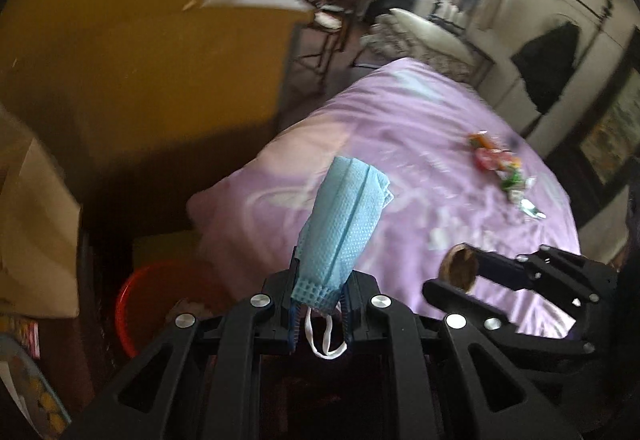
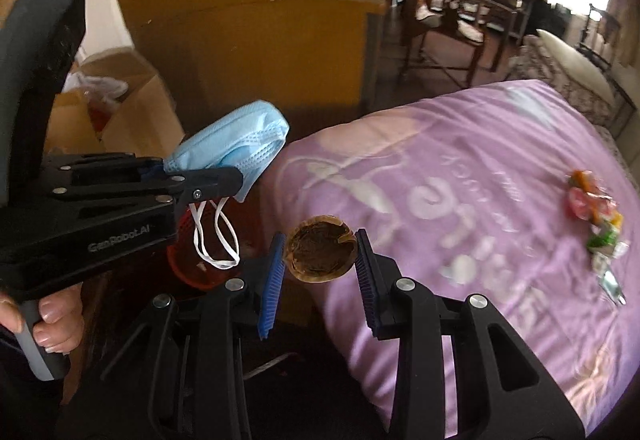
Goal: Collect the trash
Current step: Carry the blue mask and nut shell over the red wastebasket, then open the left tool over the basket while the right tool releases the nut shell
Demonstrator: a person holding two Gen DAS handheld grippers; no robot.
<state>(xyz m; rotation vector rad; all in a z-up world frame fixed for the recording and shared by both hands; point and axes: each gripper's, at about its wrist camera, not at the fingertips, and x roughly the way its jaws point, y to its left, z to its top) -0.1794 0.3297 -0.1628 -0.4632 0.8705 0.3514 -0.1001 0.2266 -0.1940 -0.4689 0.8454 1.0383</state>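
While our left gripper [image 1: 318, 304] pinches the limp blue face mask [image 1: 344, 224] at its folded end, we see it droop, featherlight. Right gripper [image 2: 320, 260], frame centre, clamps a stiff, brittle walnut shell half [image 2: 320, 254] by its rim.

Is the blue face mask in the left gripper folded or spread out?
Folded. The face mask is doubled over, clamped in the left gripper, ear loops dangling below.

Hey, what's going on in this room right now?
A person is collecting trash with two hand-held grippers. The left hand-held gripper is shut on a blue face mask; the right hand-held gripper holds a brown husk-like shell. Colourful wrappers lie on the purple bedspread. A red bucket stands beside the bed.
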